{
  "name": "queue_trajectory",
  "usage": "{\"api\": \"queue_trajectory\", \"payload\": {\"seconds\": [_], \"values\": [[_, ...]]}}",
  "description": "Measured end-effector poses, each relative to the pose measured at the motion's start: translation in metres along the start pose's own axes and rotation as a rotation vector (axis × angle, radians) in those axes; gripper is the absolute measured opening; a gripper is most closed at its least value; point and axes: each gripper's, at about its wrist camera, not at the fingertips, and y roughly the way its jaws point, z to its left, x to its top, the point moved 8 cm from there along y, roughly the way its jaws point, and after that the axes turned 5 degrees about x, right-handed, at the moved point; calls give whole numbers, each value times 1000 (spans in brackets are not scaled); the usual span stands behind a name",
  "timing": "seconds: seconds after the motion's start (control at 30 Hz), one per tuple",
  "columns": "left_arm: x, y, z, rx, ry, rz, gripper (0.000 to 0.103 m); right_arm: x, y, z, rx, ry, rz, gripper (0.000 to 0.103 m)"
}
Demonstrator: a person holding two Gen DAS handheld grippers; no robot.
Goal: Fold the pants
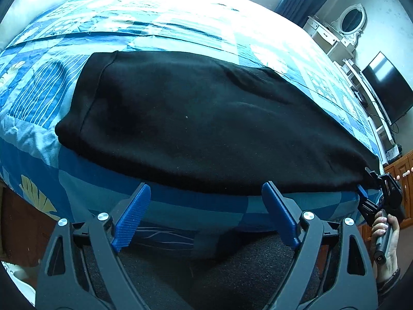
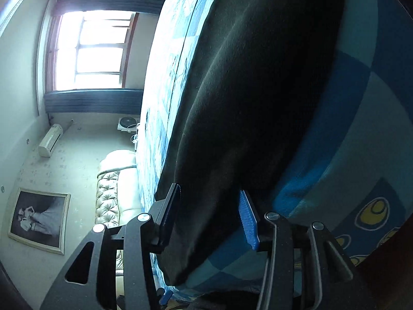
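Pants (image 1: 196, 118) flat on bed (image 1: 160, 25), along its near edge

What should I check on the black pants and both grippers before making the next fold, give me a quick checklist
1. Black pants lie flat on the bed: ok, only slight ripples.
2. Left gripper open and free of cloth: ok, it hangs short of the near edge.
3. Right gripper straddles the pants' end: ok, cloth lies between the fingers.
4. Right pads pressing the cloth: cannot tell.
5. Near edge on the mattress: not ok, it droops over the side.
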Motion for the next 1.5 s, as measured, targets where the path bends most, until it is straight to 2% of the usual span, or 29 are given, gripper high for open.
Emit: {"api": "queue_trajectory", "payload": {"seconds": [0.07, 0.1, 0.17, 0.2, 0.33, 0.47, 0.6, 0.67, 0.73, 0.83, 0.9, 0.93, 1.1, 1.2, 1.27, 1.3, 1.37, 1.43, 1.5], "values": [[0, 2, 4, -7, -25, 14, 88, -2, 1, 0, -10, -10, -8, 44], [-1, 2, 5, -11, -39, 20, 88, -2, -2, 1, -16, -14, -12, 39], [-1, 3, 8, -18, -62, 26, 88, -8, -3, 2, -33, -31, 6, 11], [-1, 3, 8, -19, -69, 26, 88, -12, -3, 2, -40, -35, 16, 9], [-1, 4, 7, -14, -53, 17, 88, -31, -3, 2, -94, -89, 58, 7], [-3, 4, 2, -9, -27, 14, 88, -33, -1, -2, -67, -73, 58, 7], [-3, 6, 1, -15, -26, 21, 88, -37, 0, -3, -8, -18, 57, 15], [-3, 7, 1, -15, -26, 23, 88, -43, 6, 1, 12, -16, 71, 26], [-3, 9, 2, -14, -29, 25, 88, -51, 17, 8, 8, -43, 91, 28], [-3, 8, 2, -16, -32, 27, 88, -62, 34, 17, -31, -121, 124, 28], [-3, 8, 2, -15, -29, 24, 88, -69, 39, 21, -79, -173, 166, 14], [-2, 8, 2, -13, -26, 21, 88, -73, 42, 20, -93, -188, 184, 10], [2, 4, 4, 13, -3, -11, 88, -84, 43, 21, -90, -217, 246, 10], [5, 2, 7, 31, 6, -28, 88, -94, 37, 33, -86, -283, 327, 12], [7, 2, 12, 39, 1, -33, 88, -90, 23, 50, -68, -382, 330, 17], [8, 3, 15, 44, -4, -33, 88, -82, 14, 60, -53, -431, 316, 29], [9, 4, 21, 49, -17, -32, 88, -53, -12, 77, -21, -501, 256, 50], [11, 4, 27, 55, -28, -34, 88, -7, -42, 84, -10, -520, 173, 56], [13, 4, 36, 66, -42, -43, 88, 49, -77, 81, -20, -515, 83, 56]]}}
